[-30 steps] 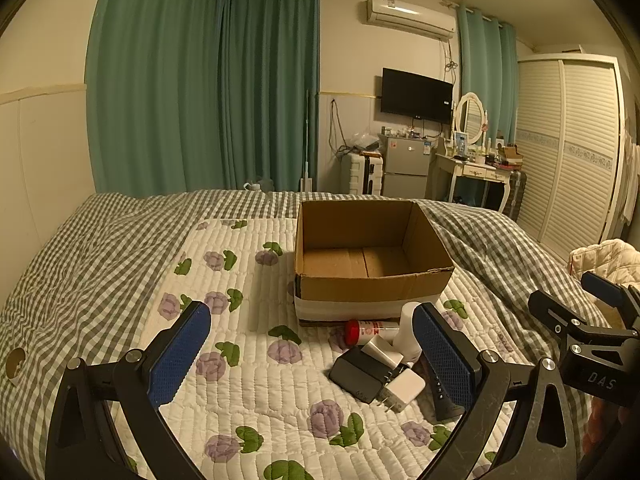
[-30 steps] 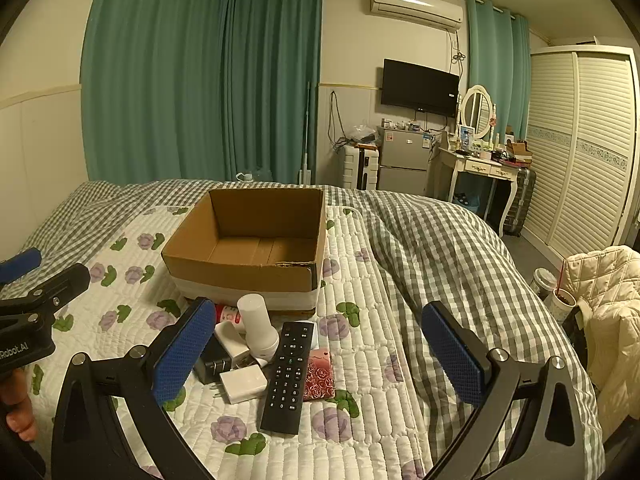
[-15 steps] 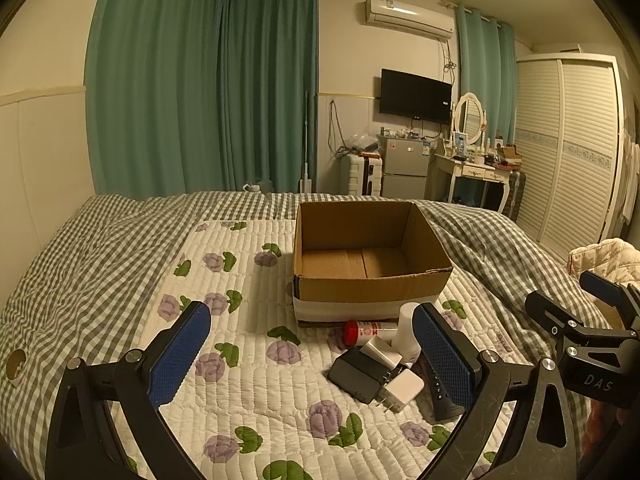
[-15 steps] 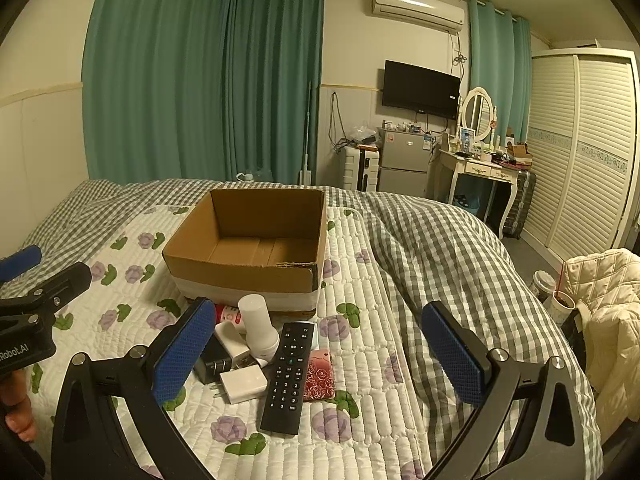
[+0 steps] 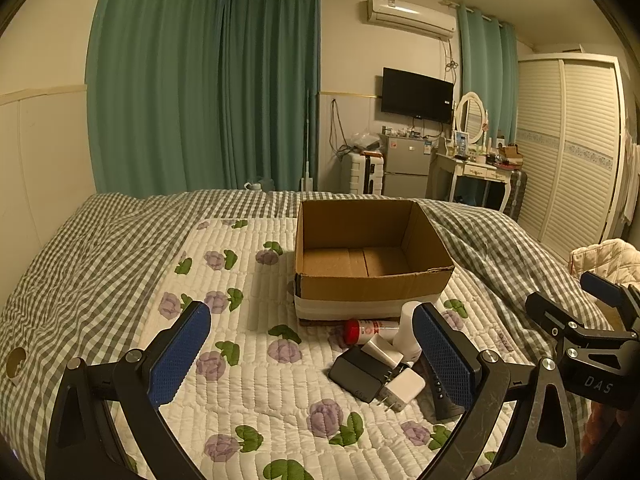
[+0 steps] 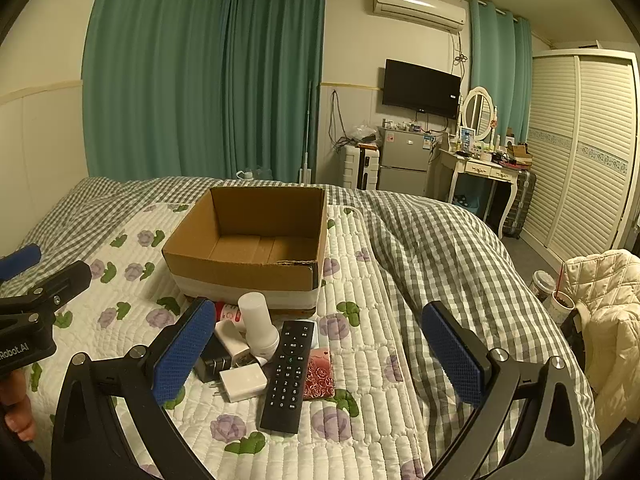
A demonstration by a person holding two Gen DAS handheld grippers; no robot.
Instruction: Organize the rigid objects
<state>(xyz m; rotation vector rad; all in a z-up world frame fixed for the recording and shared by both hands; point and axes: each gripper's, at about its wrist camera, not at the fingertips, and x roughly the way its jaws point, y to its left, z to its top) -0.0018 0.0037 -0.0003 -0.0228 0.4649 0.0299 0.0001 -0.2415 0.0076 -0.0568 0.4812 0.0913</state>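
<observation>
An empty cardboard box (image 5: 372,256) (image 6: 256,240) sits on the bed. In front of it lies a pile: a black remote (image 6: 289,374), a white charger (image 6: 243,382) (image 5: 402,390), a black adapter (image 5: 356,374), a white cylinder bottle (image 6: 256,320), a red-capped tube (image 5: 366,326) and a red floral case (image 6: 319,374). My left gripper (image 5: 316,354) is open and empty above the quilt, left of the pile. My right gripper (image 6: 320,352) is open and empty above the pile.
The bed has a floral quilt (image 5: 240,360) and a checked duvet (image 6: 432,248) bunched at the right. A cream jacket (image 6: 608,312) lies off the bed's right side. A wardrobe (image 6: 584,152), a dressing table and a fridge stand beyond.
</observation>
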